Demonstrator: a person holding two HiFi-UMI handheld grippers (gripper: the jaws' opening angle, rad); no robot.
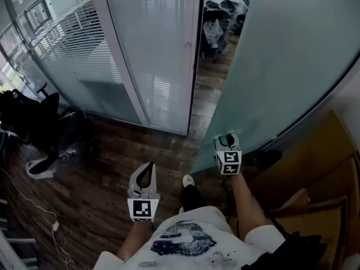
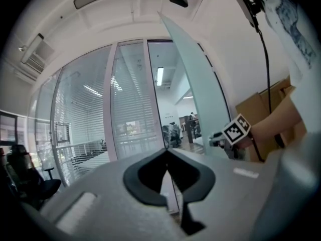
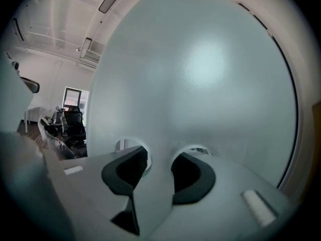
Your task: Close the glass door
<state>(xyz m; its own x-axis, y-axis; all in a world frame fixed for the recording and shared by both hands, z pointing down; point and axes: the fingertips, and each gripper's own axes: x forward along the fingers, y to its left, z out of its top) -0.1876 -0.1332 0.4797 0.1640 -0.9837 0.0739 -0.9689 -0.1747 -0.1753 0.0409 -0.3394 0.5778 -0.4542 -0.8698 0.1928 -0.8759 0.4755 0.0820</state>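
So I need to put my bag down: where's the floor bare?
Bare floor between the glass wall and the left claw; the gap beside the door is open too. Crowded: chairs and cables at left, boxes at right.

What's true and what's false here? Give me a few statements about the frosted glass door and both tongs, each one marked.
1. The frosted glass door stands open. True.
2. The left tongs are spread wide. False: their jaws are together, with nothing between them.
3. The right tongs face the door's surface with jaws apart. True.
4. The left tongs touch the door. False: they are clear of it, over the dark wooden plank floor.
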